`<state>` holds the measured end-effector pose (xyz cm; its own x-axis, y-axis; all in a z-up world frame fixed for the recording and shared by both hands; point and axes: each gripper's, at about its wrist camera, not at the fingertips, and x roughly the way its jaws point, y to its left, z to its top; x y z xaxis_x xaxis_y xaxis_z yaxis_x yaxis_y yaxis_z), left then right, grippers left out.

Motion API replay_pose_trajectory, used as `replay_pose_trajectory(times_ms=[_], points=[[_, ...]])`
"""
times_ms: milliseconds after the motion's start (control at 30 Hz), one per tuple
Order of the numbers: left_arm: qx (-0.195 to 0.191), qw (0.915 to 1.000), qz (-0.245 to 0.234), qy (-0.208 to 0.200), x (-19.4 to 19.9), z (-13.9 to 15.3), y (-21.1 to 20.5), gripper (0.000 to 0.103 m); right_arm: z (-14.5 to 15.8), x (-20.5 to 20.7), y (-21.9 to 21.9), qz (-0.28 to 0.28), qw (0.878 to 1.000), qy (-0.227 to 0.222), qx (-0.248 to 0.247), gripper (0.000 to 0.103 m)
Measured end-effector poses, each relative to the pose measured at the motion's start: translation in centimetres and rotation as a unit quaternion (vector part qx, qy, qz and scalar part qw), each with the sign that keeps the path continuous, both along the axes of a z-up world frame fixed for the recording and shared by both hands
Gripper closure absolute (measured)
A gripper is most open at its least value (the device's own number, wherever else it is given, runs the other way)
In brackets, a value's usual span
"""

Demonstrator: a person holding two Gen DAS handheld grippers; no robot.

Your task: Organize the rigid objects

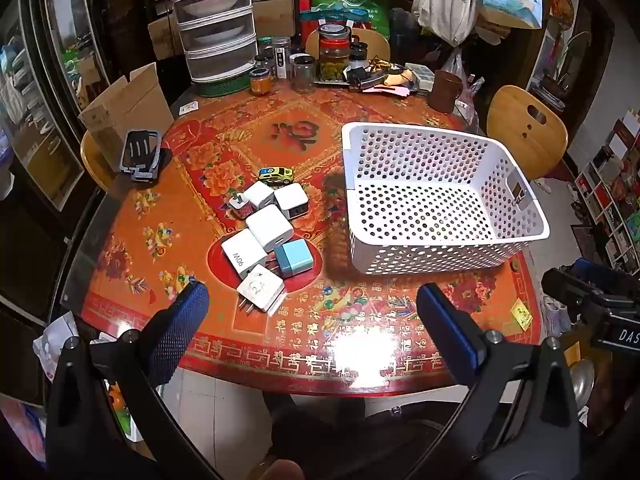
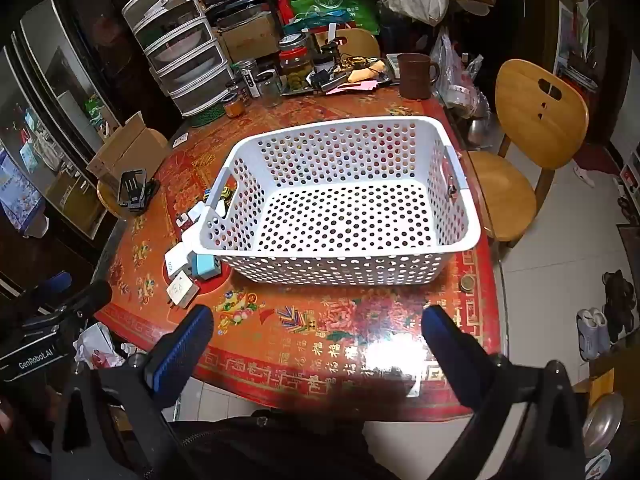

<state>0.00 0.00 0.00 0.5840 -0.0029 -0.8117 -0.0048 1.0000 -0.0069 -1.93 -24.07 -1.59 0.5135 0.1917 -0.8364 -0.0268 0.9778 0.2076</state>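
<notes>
Jaws of both the left gripper (image 1: 312, 312) and right gripper (image 2: 318, 334) gape wide, holding nothing; the white basket (image 2: 456, 184) holds nothing, chargers (image 1: 269, 227) clustered beside it on the counter (image 1: 160, 264).

Glossy table (image 1: 360, 344), perforated plastic basket (image 1: 440, 248)

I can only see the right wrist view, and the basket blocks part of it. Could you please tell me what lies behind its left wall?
Observer: A yellow toy car lies on the table beyond the chargers, apart from the basket.
Operator: Thank you. How many chargers are there?
Observer: Seven in one cluster, including one blue charger.
Operator: Is the left tool holding anything?
Observer: No, the left tool is open and empty, near the table's front edge.
</notes>
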Motion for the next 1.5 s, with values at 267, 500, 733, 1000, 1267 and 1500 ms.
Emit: replay_pose_trajectory(times_ms=[267, 500, 733, 1000, 1267, 1500], points=[[0.0, 1.0, 0.0, -0.002, -0.02, 0.02, 0.01, 0.001, -0.13, 0.18, -0.08, -0.001, 1.0, 0.0, 0.0, 0.0], [0.0, 1.0, 0.0, -0.001, -0.02, 0.01, 0.01, 0.001, -0.2, 0.29, -0.15, 0.0, 1.0, -0.001, 0.0, 0.0], [0.002, 1.0, 0.001, -0.002, -0.05, 0.04, 0.01, 0.001, -0.22, 0.35, -0.21, 0.0, 1.0, 0.0, 0.003, 0.0], [0.001, 1.0, 0.003, -0.003, 0.11, -0.19, -0.55, 0.001, 0.06, 0.42, 0.14, 0.009, 1.0, -0.008, 0.004, 0.0], [0.0, 1.0, 0.003, -0.003, 0.09, -0.11, -0.37, 0.001, 0.48, -0.05, 0.28, 0.019, 0.999, -0.02, 0.016, 0.0], [0.0, 1.0, 0.006, -0.005, -0.03, 0.02, 0.0, 0.001, 0.72, -0.21, 0.57, 0.027, 0.999, -0.024, 0.017, 0.0]])
